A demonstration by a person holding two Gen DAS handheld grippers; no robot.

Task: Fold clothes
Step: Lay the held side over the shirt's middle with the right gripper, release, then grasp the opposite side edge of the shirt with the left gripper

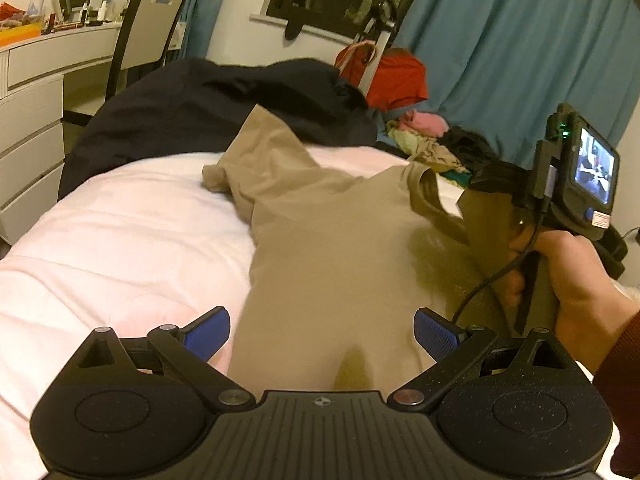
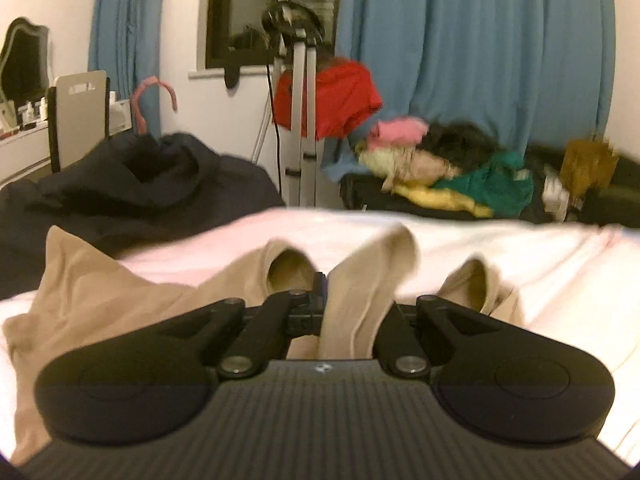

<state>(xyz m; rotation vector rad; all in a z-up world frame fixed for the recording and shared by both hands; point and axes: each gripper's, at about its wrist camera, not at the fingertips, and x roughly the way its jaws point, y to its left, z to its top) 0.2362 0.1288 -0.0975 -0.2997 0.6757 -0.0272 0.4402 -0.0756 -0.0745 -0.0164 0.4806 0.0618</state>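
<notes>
A tan T-shirt (image 1: 332, 248) lies spread on the pink-white bed (image 1: 120, 232), one sleeve reaching toward the far left. My left gripper (image 1: 322, 334) hovers over its lower body, jaws wide open, blue pads (image 1: 208, 334) apart and nothing between them. My right gripper (image 1: 520, 184), held by a hand (image 1: 580, 280), grips the shirt's right shoulder beside the collar. In the right wrist view, that gripper (image 2: 328, 300) is shut on a bunched fold of the tan shirt (image 2: 360, 280), which rises between the fingers.
A dark navy blanket (image 1: 208, 108) is heaped at the bed's far end. Beyond it stand a metal stand (image 2: 300, 120) with a red garment (image 2: 332, 100), a pile of mixed clothes (image 2: 440, 168), blue curtains (image 2: 460, 40), and a white desk with a chair (image 1: 144, 36).
</notes>
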